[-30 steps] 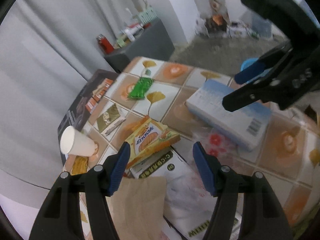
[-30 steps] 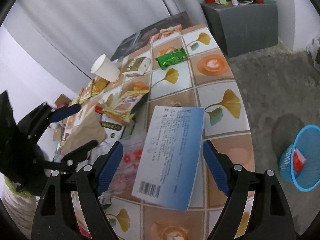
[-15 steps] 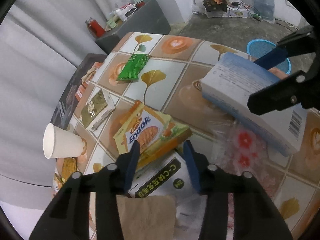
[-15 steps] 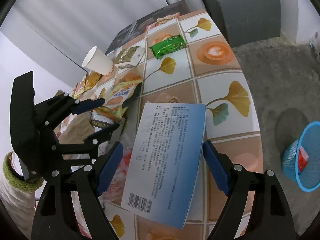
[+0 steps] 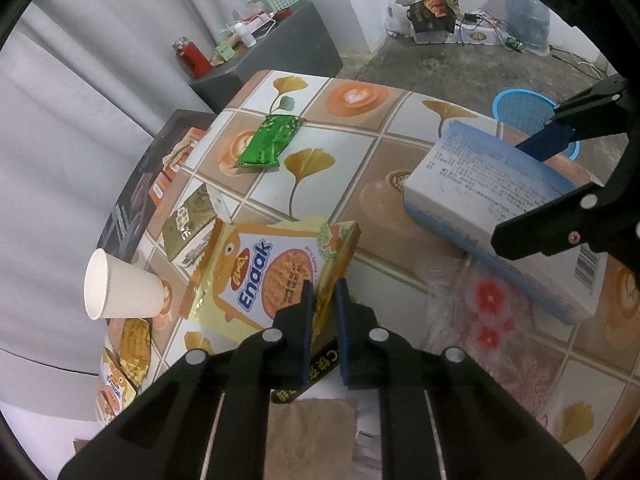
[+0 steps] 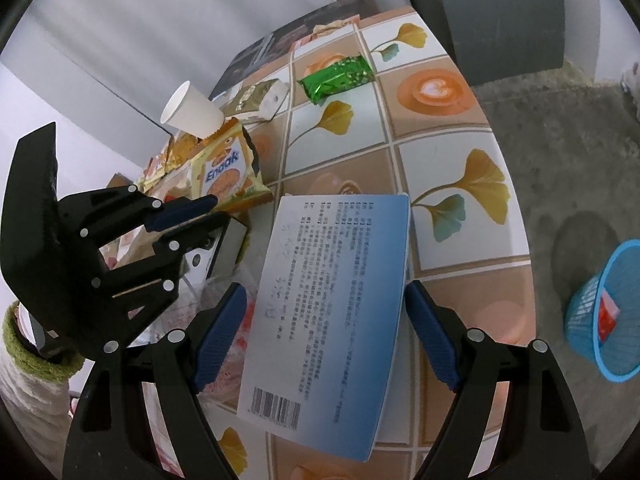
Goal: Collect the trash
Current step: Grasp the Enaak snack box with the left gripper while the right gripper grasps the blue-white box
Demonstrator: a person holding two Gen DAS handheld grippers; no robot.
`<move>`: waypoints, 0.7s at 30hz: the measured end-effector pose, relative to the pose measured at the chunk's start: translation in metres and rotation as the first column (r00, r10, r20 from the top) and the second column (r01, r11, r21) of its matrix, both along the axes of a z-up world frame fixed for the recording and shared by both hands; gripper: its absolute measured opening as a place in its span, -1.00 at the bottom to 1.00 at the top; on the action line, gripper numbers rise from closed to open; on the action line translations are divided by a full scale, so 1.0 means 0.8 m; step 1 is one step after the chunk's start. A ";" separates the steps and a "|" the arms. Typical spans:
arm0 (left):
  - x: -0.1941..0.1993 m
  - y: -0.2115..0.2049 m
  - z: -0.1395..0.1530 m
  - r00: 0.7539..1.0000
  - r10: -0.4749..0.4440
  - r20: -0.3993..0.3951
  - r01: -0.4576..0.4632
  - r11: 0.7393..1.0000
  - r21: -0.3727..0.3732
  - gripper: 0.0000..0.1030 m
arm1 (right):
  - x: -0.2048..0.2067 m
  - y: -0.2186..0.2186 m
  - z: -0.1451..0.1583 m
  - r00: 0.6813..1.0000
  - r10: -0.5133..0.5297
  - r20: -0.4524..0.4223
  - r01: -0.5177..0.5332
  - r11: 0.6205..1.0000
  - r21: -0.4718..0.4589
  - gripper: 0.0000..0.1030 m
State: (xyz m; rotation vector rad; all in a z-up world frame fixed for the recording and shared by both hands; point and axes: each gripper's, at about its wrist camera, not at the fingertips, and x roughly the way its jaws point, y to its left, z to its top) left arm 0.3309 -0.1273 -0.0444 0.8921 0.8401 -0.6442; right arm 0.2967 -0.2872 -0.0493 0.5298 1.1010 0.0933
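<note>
Trash litters the tiled table [image 5: 400, 152]. Left gripper [image 5: 322, 300] is closing, pads nearly together on the near edge of a yellow "Enaak" biscuit wrapper [image 5: 260, 272]. Right gripper [image 6: 324, 320] is closing a little but wide, straddling a blue-white box [image 6: 332, 292] (small print unreadable, barcode visible), pads just beside its sides. Green wrapper [image 5: 269, 141] and tipped paper cup [image 5: 120, 290] lie farther off; blue bin [image 6: 608, 312] is on the floor.

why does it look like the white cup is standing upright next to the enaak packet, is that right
Not quite. The white cup is next to the Enaak packet, but it lies tipped on its side, mouth facing outward. The left wrist view shows this.
</note>
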 end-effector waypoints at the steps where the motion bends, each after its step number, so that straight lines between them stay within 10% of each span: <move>1: 0.000 0.000 0.001 1.000 0.000 0.000 0.000 1.000 -0.003 -0.84 | 0.000 -0.001 -0.001 1.000 -0.002 -0.002 0.002 1.000 0.006 0.42; 15: -0.006 0.005 0.024 0.999 0.008 0.035 -0.006 0.999 -0.054 -0.89 | -0.003 -0.010 -0.004 0.999 -0.028 -0.016 0.029 0.998 0.062 0.08; 21: -0.008 0.008 0.029 0.999 0.011 0.046 -0.008 0.998 -0.060 -0.89 | 0.003 0.002 -0.001 1.000 -0.020 -0.018 0.021 1.000 0.017 0.46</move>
